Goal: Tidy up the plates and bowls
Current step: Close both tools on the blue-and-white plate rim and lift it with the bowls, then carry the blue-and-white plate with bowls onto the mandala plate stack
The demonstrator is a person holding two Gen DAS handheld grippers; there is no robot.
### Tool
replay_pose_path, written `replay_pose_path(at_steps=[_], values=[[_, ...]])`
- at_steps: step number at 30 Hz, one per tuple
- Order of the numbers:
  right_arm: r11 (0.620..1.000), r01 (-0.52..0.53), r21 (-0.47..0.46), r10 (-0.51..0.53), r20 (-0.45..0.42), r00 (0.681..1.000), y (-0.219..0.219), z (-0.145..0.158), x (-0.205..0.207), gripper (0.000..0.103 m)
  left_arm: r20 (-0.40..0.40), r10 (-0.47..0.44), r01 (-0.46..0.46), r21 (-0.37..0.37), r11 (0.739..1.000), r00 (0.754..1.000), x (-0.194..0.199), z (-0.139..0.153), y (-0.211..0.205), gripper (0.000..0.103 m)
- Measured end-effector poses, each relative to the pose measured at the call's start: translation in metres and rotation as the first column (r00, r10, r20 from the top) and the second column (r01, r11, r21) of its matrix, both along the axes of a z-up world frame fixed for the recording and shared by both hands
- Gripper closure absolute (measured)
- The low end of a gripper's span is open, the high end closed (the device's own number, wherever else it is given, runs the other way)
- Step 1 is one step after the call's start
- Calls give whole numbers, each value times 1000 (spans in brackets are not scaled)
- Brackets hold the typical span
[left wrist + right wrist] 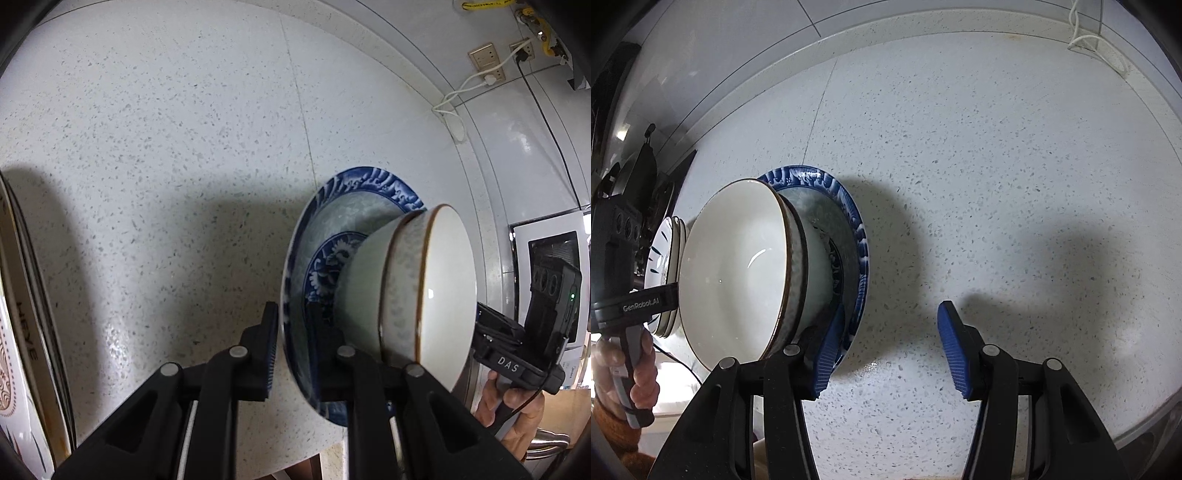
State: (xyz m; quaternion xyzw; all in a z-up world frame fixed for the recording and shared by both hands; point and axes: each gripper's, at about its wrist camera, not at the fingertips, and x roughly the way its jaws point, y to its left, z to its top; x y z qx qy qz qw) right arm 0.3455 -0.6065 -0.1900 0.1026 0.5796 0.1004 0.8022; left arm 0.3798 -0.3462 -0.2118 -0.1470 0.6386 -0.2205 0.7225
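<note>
A blue-patterned plate (369, 192) lies on the speckled counter with two nested white bowls (439, 295) with brown rims on it. My left gripper (293, 343) is shut on the near rim of the plate, one finger on each side. In the right wrist view the bowls (738, 269) and the plate (857, 236) sit left of centre. My right gripper (886, 347) is open and empty; its left finger (827, 350) is just at the plate's near rim, contact unclear.
A stack of white plates with dark stripes (663, 266) stands behind the bowls. A flat boxed item (22, 350) lies at the left edge. Wall sockets with cables (491, 66) and a white appliance (546, 236) are at the right. The speckled counter (1015, 184) spreads rightward.
</note>
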Motion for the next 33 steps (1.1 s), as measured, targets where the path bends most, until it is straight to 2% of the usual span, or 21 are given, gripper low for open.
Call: replay_pose_path(at_steps=[4, 10, 14, 25, 33], values=[[999, -32, 36, 32, -4, 999, 5, -4, 8, 75, -2, -5, 5, -7, 1000, 1000, 6, -7, 1, 91], [995, -78, 67, 79, -15, 997, 19, -11, 20, 92, -42, 7, -12, -121, 993, 999, 20, -19, 8, 93], [992, -92, 82, 94, -23, 995, 23, -17, 24, 92, 0, -18, 18, -97, 995, 1000, 18, -16, 5, 93], [996, -70, 56, 70, 6, 998, 28, -8, 22, 92, 34, -8, 10, -67, 998, 999, 18, -3, 0, 93], [997, -63, 42, 60, 62, 996, 36, 20, 22, 92, 91, 46, -36, -107, 994, 995, 15, 37, 34, 93]])
